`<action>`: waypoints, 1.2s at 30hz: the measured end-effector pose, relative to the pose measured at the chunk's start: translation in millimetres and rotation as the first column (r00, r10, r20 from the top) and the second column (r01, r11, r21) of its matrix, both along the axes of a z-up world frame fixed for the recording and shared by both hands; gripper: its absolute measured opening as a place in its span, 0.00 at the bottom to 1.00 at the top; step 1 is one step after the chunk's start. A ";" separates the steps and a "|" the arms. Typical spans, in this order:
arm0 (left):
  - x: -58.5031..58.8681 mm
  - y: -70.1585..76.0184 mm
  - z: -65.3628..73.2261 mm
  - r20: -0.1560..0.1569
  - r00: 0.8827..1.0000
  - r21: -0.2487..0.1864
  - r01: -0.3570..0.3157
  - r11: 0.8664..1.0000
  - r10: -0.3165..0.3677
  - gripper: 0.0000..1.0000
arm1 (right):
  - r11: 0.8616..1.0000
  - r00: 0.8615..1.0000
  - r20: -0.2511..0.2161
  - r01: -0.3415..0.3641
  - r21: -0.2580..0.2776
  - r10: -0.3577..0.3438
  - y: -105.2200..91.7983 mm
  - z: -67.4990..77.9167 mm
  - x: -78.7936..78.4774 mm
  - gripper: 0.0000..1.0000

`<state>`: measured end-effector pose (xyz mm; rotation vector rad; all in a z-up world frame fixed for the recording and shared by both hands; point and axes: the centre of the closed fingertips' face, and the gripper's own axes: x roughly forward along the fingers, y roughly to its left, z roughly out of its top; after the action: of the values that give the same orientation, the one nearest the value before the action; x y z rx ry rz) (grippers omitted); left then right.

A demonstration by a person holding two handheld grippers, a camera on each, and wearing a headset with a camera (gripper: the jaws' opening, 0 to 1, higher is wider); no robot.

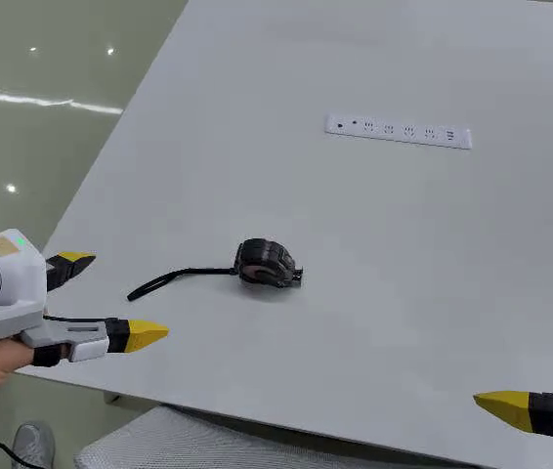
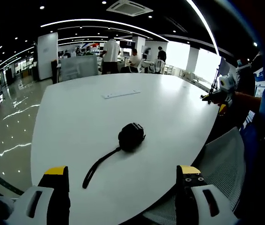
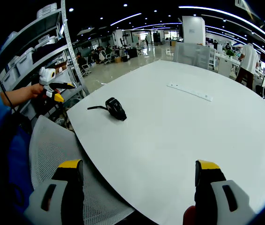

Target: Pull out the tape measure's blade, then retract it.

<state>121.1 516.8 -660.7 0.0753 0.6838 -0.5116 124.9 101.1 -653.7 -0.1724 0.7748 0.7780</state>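
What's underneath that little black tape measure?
The round black tape measure lies on the white tabletop, its black wrist strap trailing beside it. The patch directly beneath it is covered, so that spot can't be seen.

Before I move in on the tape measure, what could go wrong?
The tape measure lies loose on the smooth table; pulling the blade without pinning it down would likely drag it along. Its strap trails toward the left gripper, whose open jaws might snag it. The right gripper is far off, so a hasty reach could knock it away.
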 end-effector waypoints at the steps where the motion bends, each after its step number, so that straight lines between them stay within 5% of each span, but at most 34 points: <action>1: -0.2 1.2 -1.3 -0.004 1.000 0.005 -0.002 1.000 0.002 0.92 | 1.000 1.000 -0.001 0.001 0.000 -0.001 -0.4 0.0 0.1 0.96; 9: 1.9 3.3 -2.8 0.005 1.000 0.015 0.003 1.000 -0.003 0.99 | 1.000 1.000 -0.003 0.004 -0.006 -0.004 -2.7 -0.5 1.0 0.96; 27: 2.3 4.6 -3.2 -0.021 1.000 0.013 0.003 1.000 -0.003 0.99 | 1.000 1.000 -0.003 -0.001 -0.012 0.001 -4.0 -0.6 1.4 0.96; 33: 6.7 5.2 -2.4 0.004 1.000 0.020 0.017 1.000 -0.017 0.99 | 1.000 1.000 -0.006 -0.005 -0.017 0.005 -5.5 -3.0 1.7 0.96; 36: 8.0 4.4 -5.6 -0.014 1.000 0.021 0.026 0.999 -0.025 0.99 | 1.000 1.000 -0.008 -0.013 -0.021 0.013 -4.6 -4.8 2.7 0.95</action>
<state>129.1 521.2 -666.3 0.1009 0.7023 -0.5298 127.6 96.5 -658.5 -0.1934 0.7905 0.7830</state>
